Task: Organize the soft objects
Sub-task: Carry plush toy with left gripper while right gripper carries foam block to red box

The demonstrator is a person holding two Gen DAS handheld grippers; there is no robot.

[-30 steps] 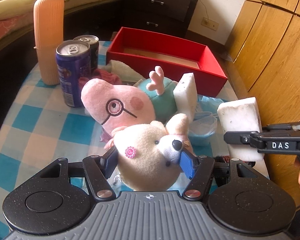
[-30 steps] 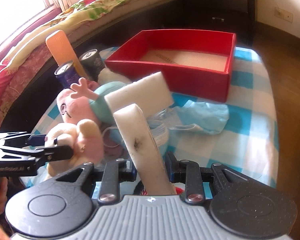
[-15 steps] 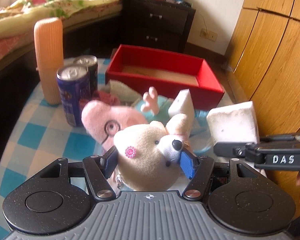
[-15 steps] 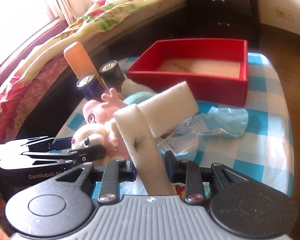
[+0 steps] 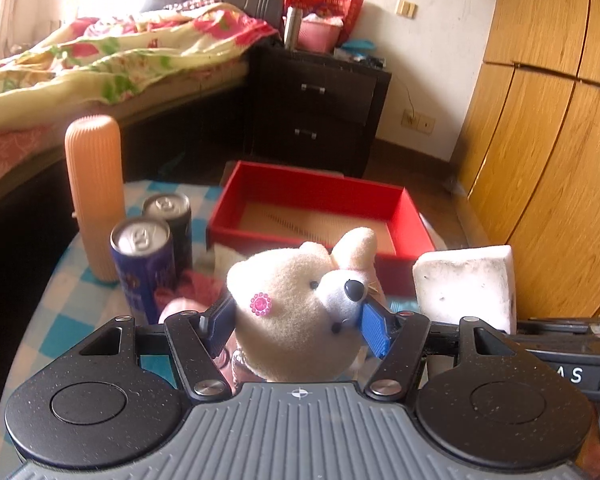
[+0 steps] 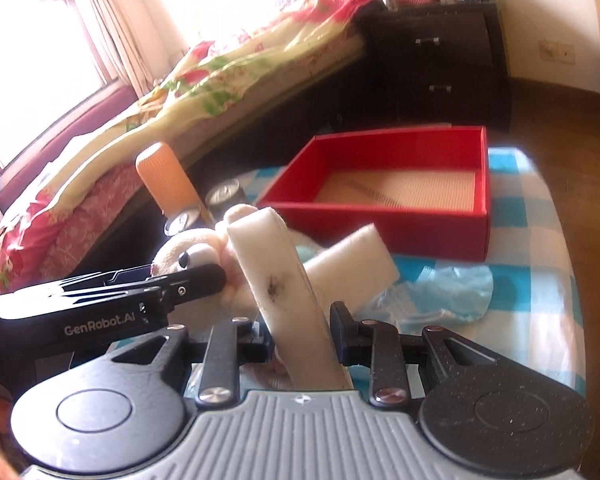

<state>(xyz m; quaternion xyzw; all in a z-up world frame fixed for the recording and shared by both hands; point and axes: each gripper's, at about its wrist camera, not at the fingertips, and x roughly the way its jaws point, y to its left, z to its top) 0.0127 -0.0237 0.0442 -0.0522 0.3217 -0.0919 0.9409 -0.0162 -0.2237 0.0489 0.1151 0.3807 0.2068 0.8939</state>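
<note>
The left tool (image 5: 300, 322) squeezes a cream fluffy toy mouse with a pink flower button (image 5: 296, 312), held up above the bench (image 5: 72, 292) with its blue and white checked cloth. The right tool (image 6: 300, 334) is clamped tight on a white foam sponge block with a dark smudge (image 6: 276, 280), also lifted. Ahead sits an open red cardboard box (image 5: 320, 192) with a pale floor. Between the toys and the box lie another white sponge (image 6: 352, 256) and a crumpled light blue face mask (image 6: 452, 284). To the left stand a blue drink can (image 5: 142, 264), a black can (image 5: 170, 220) and a tall ribbed orange bottle (image 5: 94, 196). A bed with a flowery blanket (image 5: 112, 52) is behind.
</note>
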